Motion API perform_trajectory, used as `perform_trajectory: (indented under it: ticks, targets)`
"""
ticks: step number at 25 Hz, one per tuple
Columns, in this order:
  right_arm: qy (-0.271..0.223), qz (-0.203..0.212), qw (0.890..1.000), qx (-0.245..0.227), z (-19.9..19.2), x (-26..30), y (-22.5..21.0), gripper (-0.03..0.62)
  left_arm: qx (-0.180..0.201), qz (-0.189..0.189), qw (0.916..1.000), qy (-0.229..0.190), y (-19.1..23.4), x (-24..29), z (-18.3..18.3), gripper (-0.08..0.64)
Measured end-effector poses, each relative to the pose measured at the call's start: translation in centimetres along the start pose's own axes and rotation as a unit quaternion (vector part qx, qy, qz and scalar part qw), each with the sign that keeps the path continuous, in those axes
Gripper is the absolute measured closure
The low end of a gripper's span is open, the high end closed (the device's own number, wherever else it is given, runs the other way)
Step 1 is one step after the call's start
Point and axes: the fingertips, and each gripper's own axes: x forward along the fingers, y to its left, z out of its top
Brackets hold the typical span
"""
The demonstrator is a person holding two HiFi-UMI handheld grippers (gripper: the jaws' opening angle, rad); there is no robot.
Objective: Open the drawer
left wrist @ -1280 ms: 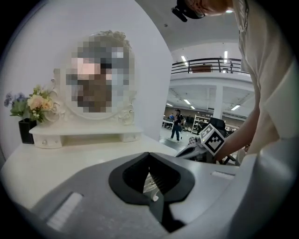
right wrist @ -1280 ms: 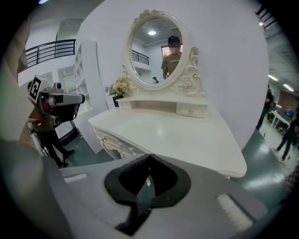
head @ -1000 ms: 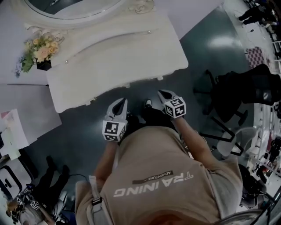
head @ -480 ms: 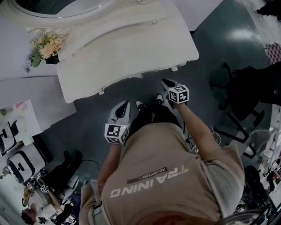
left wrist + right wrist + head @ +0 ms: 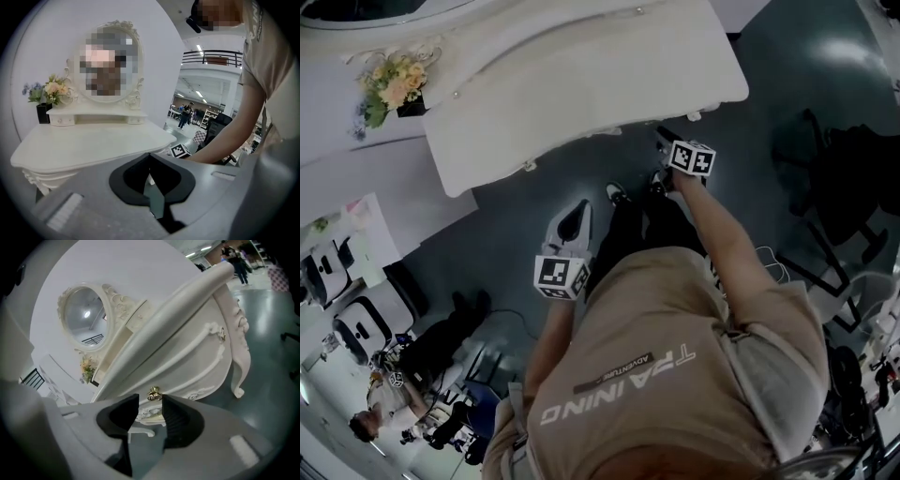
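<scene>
You are on the reach-in step: the drawer [image 5: 187,357] is closed in the front of the white desk [image 5: 581,84], under its top edge, with its small gold knob [image 5: 153,393] facing you. Your right gripper [image 5: 149,405] is low in front of it, and its fingers [image 5: 178,420] have just been opening. They now stand apart and released, with nothing between them. The knob sits just ahead of the tips, in line with the gap and a shade toward the right-hand finger, and it does not look touched yet. Your left gripper [image 5: 150,161] hangs back beside you, away from the desk front, with its fingers clenched together on nothing.

Next, I judge, you push the right gripper forward until the knob lies between the pads, centre it, clench on it, then pull straight back toward yourself.
</scene>
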Motion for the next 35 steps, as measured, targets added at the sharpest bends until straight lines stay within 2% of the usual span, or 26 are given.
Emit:
perform_trajectory:
  ticks: [10, 13, 16, 24, 35]
  targets:
    - [-0.017, 0.015, 0.998, 0.061, 0.3, 3.7, -0.6, 0.414, -0.035, 0.063, 0.9974, 0.0, 2.2, -2.7, -3.0, 0.561]
    - [-0.012, 0.026, 0.996, 0.081, 0.2, 4.6, -0.6, 0.416, -0.045, 0.075, 0.9961, -0.001, 2.7, -3.3, -3.7, 0.561]
    - [-0.012, 0.029, 0.995, 0.093, 0.0, 5.0, -0.6, 0.449, -0.049, 0.081, 0.9955, 0.0, 3.3, -3.6, -4.1, 0.561]
    - [-0.007, 0.045, 0.994, 0.1, -0.3, 4.4, -0.5, 0.449, -0.042, 0.072, 0.9965, -0.007, 3.1, -2.0, -3.0, 0.561]
    - [0.014, 0.061, 0.992, 0.106, -2.5, 1.5, -1.1, 0.448, -0.03, 0.054, 0.9981, -0.007, 0.8, 0.4, -1.9, 0.561]
